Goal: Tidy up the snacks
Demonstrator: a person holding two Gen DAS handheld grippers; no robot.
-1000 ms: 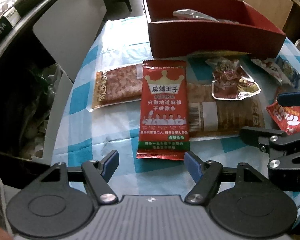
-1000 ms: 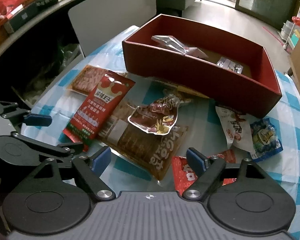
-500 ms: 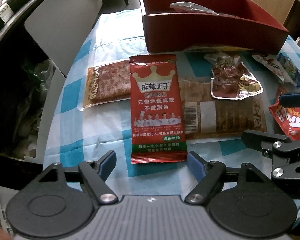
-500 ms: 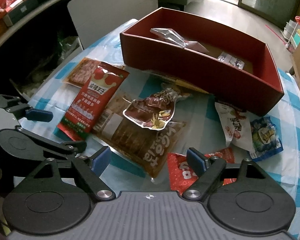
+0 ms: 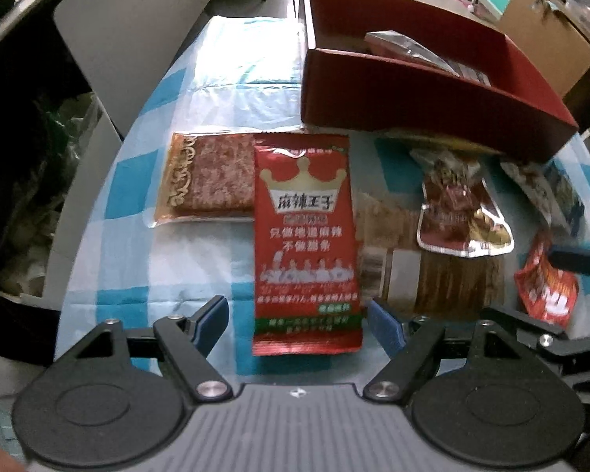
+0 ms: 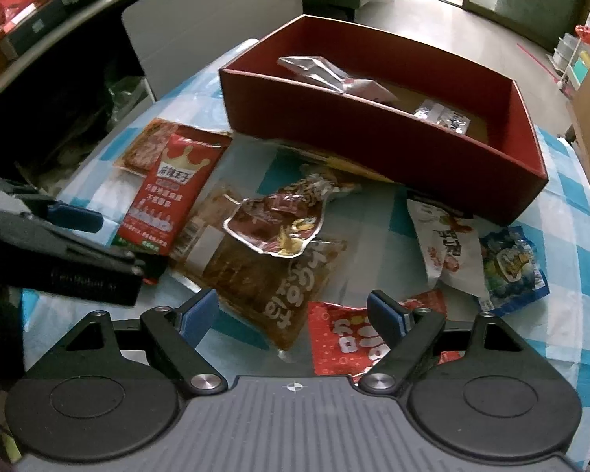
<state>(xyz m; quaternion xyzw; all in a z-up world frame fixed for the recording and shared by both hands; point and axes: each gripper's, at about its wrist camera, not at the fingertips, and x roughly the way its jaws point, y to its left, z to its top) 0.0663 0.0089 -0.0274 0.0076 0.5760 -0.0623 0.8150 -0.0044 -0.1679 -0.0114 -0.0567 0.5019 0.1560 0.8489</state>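
A red crown-printed snack packet (image 5: 306, 236) lies flat on the blue-checked tablecloth (image 5: 137, 236). Its near end sits between the fingers of my left gripper (image 5: 297, 320), which is open and apart from it on both sides. My right gripper (image 6: 293, 314) hangs open above a long brown packet (image 6: 255, 267) and a small red packet (image 6: 346, 338), holding nothing. The red box (image 6: 373, 141) stands at the back with a silver packet (image 6: 318, 70) inside. A clear packet of reddish meat (image 5: 208, 181) lies partly under the crown packet.
A foil-edged dark red packet (image 6: 275, 220) rests on the brown one. A white packet (image 6: 444, 247) and a blue packet (image 6: 511, 271) lie at the right, in front of the box. A white panel (image 5: 137, 39) and a dark shelf (image 6: 39, 19) stand beyond the table's left edge.
My left gripper has shifted and rolled a little, so the crown packet's near end now lies between its fingers, which stand slightly wider. The right gripper has barely moved.
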